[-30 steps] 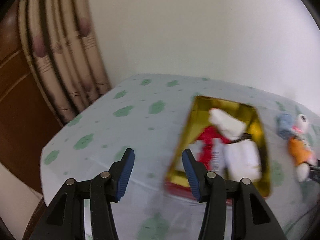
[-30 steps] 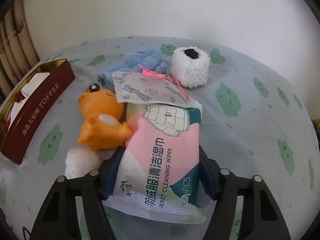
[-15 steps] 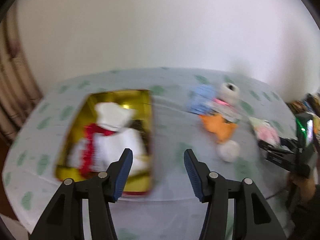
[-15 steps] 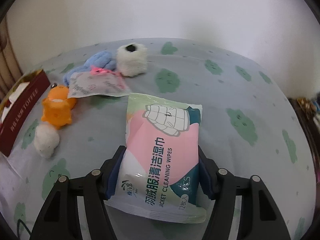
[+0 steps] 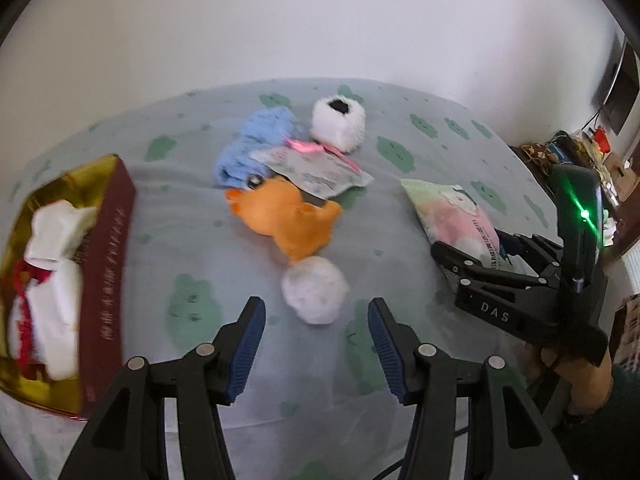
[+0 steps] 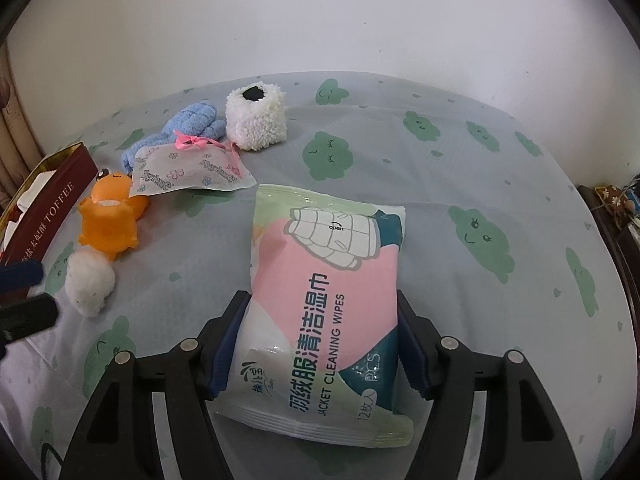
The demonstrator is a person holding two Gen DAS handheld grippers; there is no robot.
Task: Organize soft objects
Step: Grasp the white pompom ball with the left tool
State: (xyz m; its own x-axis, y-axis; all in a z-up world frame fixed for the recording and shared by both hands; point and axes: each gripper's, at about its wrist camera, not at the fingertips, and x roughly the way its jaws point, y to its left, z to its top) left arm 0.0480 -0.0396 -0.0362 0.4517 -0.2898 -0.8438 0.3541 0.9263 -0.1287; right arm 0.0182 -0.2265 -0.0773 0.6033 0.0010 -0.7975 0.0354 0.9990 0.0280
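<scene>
Green-patterned bedsheet (image 6: 460,152); blank white wall (image 6: 320,20).

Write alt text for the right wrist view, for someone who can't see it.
The right gripper has a pack of wipes between its jaws, which are opening, above a cloth printed with green clouds. To the left lie an orange plush, a white pompom, a sachet, a blue towel, a white roll and a toffee tin.

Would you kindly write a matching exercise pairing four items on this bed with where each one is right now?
Things:
1. pack of wipes
2. white plush with red scarf
3. white pompom
4. floral sachet

Places:
A. inside the toffee tin
B. between the right gripper jaws
C. lying partly on the blue cloth
D. just ahead of the open left gripper

Pairs: 1-B, 2-A, 3-D, 4-C
</scene>
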